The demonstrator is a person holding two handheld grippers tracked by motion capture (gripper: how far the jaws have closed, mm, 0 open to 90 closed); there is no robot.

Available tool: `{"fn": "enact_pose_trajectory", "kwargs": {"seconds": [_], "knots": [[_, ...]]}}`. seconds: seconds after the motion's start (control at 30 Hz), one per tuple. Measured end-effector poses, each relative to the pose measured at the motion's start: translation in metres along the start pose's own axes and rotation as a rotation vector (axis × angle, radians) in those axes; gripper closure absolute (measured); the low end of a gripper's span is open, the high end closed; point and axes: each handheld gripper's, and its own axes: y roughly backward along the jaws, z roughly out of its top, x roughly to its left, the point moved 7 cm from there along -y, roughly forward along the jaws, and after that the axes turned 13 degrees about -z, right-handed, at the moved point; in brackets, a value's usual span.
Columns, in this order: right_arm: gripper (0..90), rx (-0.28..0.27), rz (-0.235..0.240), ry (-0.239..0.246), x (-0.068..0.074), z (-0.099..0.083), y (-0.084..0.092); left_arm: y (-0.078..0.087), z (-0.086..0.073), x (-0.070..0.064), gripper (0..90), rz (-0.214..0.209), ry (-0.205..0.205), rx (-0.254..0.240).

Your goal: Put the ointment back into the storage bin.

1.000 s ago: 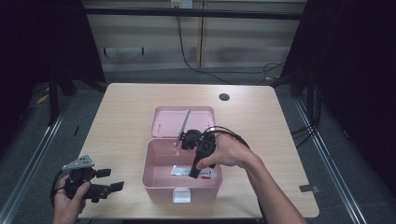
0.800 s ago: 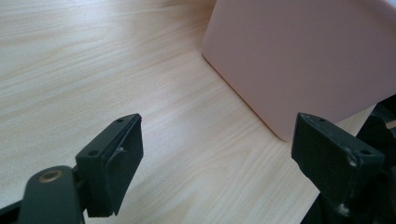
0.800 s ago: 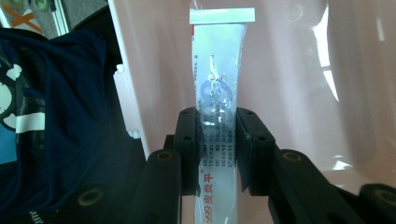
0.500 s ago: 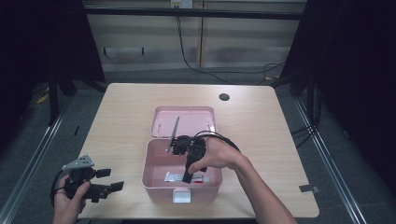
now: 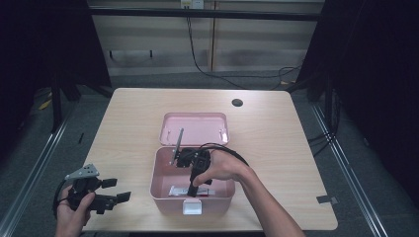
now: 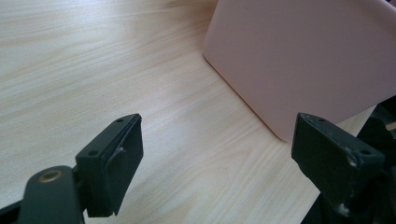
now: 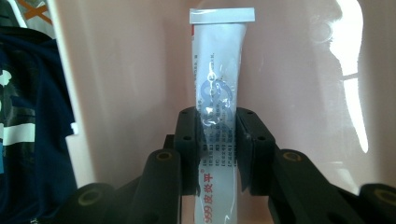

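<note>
One pink box [image 5: 163, 190] is sitting open near the front edge of the wooden counter [image 5: 276, 143], its single lid [image 5: 194, 128] lying flat behind it. One white latch [image 5: 191, 207] is showing on the box's front wall. Two hand-held grippers are appearing in the high view. The right hand-held gripper [image 7: 218, 140] is reaching down into the box with its two jaws pressing together on one white tube [image 7: 218, 79], which is printed with blue marks and small text; in the right gripper view the tube is standing lengthwise between the jaws, its flat crimped end farthest from the camera, against the pink interior. The right hand [image 5: 222, 168] is holding this tool above the box's opening. The left hand-held gripper [image 5: 112, 190] is hanging at the counter's front left corner, well apart from the box's left side, its two jaws spreading wide around bare wood in the left gripper view. One dark round hole [image 5: 237, 102] is lying near the counter's far edge.
</note>
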Motion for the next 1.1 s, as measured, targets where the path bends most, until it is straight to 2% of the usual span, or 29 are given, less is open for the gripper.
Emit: {"fn": "enact_pose_trajectory", "kwargs": {"seconds": [0.03,0.13,0.3,1.1], "knots": [[72.1,0.001,0.006,0.014,-0.001,0.0,-0.002,0.0,0.0,0.0,16.7,0.0,0.0,-0.001],[72.1,-0.006,0.014,0.007,0.0,0.001,-0.005,0.0,0.0,0.0,16.7,0.0,0.0,-0.001],[72.1,0.003,0.024,0.027,0.001,0.003,-0.01,0.0,0.0,0.0,16.7,0.0,0.001,0.0],[72.0,0.033,0.065,0.059,0.001,0.007,-0.039,0.0,0.0,0.0,16.7,-0.002,0.001,0.0]]}}
